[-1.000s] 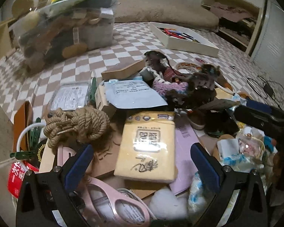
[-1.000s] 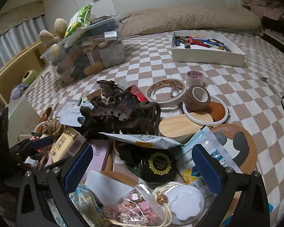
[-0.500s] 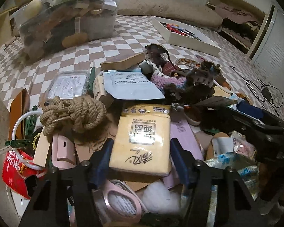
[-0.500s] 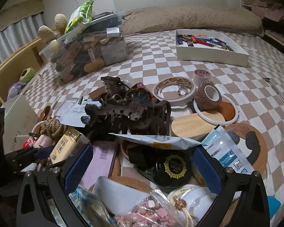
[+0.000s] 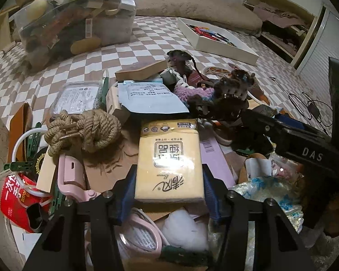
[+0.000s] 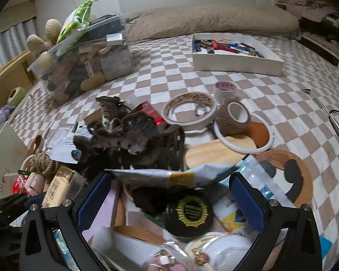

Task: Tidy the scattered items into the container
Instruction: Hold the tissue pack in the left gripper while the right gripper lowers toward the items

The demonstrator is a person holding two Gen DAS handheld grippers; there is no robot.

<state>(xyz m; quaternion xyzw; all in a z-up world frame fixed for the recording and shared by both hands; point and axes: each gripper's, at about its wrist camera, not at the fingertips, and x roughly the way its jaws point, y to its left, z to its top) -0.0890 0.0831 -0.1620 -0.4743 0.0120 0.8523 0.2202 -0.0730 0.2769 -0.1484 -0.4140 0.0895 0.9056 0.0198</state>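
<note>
Tissue pack: yellow, flat atop the clutter pile.
Container: clear plastic box, full, far across checkered bedspread.

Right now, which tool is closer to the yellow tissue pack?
Left. The left tool has just closed on the tissue pack; the right tool hangs open beside it.

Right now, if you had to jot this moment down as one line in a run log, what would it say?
left gripper: jaws just closed onto yellow tissue pack | right gripper: open, over clutter, holding nothing | clear storage bin: far, behind the pile
</note>
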